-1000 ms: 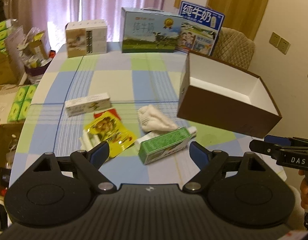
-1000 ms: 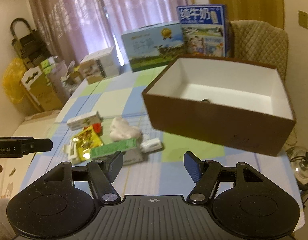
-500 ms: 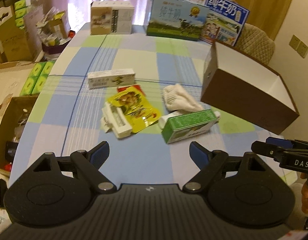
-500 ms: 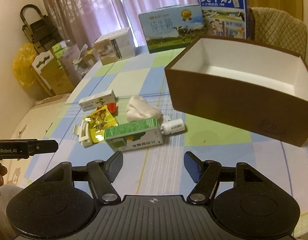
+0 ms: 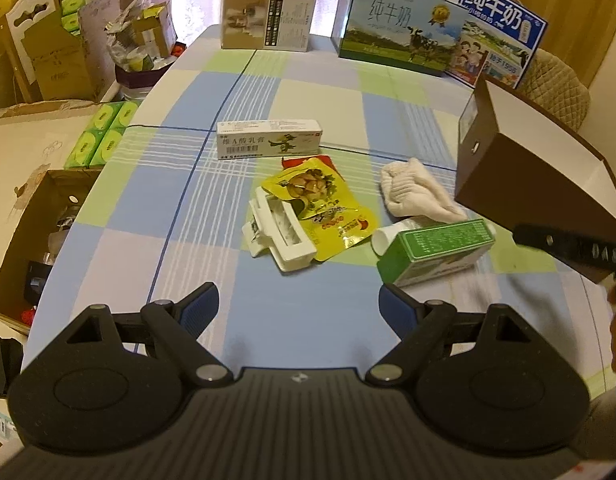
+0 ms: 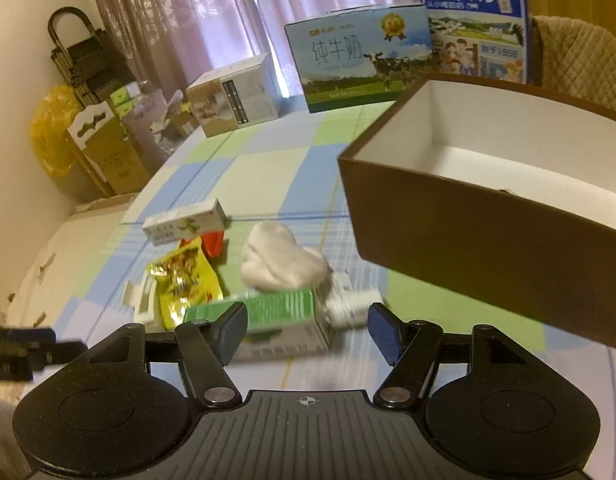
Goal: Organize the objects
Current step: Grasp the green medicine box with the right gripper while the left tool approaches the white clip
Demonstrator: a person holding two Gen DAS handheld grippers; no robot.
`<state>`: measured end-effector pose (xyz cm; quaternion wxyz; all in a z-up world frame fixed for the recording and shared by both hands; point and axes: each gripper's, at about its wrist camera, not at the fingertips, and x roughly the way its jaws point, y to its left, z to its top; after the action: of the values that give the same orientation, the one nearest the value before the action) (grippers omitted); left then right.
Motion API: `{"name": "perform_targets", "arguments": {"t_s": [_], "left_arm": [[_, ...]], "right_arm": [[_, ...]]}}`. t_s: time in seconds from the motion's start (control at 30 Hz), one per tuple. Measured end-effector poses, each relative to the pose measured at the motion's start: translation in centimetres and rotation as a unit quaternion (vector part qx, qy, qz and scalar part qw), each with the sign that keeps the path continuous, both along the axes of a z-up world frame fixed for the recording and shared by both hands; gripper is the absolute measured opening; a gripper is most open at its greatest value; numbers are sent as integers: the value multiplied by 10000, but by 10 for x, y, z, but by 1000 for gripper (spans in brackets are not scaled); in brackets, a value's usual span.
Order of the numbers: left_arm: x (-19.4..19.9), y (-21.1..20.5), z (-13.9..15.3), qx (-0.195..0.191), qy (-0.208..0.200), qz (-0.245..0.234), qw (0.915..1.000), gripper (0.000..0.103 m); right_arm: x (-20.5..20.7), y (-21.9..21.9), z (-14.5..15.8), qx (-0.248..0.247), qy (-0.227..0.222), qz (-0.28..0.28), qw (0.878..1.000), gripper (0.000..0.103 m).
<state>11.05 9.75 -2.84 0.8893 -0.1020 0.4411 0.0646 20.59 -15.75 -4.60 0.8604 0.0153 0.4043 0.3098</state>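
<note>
Checked blue, green and white cloth over a worktop (image 5: 268, 80). In the middle, a loose cluster of small things. Farthest back, a long white ointment carton (image 5: 269, 139) lying flat. Just in front, a yellow snack pouch (image 5: 319, 200) overlapping a white plastic clip (image 5: 280, 232), with a small red item (image 6: 212, 241) peeking from under the pouch's far edge. To the right, a crumpled white cloth (image 5: 415, 192). Nearer the cameras, a green and white carton (image 5: 435, 248) lying on its side, touching a small white bottle (image 6: 349, 304) behind it.

On the right of the worktop, an open brown box (image 6: 487, 240) with a white inside; contents, if any, not visible from here. At the far edge, upright: a beige carton (image 5: 268, 20) and two blue milk cartons (image 5: 399, 28).

Left gripper (image 5: 298, 304) low over the near edge, blue-padded fingers (image 5: 198, 308) spread wide, holding nothing. Right gripper (image 6: 306, 330) also spread wide and holding nothing, hovering close to the green and white carton, which looks blurred. A padded chair (image 5: 555, 84) behind the brown box; cardboard boxes and green packs on the floor at left.
</note>
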Motion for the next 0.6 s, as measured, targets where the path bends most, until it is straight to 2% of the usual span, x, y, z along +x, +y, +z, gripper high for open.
{"name": "perform_targets", "arguments": {"t_s": [0.13, 0.33, 0.43, 0.6], "left_arm": [[4, 5, -6, -3, 29, 77, 10000, 84], [5, 11, -14, -41, 122, 165, 9998, 84], [4, 13, -17, -57, 162, 191, 9997, 84], [1, 16, -21, -89, 204, 247, 9994, 84]], "right_arm": [[20, 13, -8, 121, 86, 36, 9999, 64], [45, 19, -27, 323, 476, -83, 9983, 61], [48, 18, -35, 475, 687, -25, 9965, 59], [34, 19, -35, 561, 768, 196, 9953, 58]]}}
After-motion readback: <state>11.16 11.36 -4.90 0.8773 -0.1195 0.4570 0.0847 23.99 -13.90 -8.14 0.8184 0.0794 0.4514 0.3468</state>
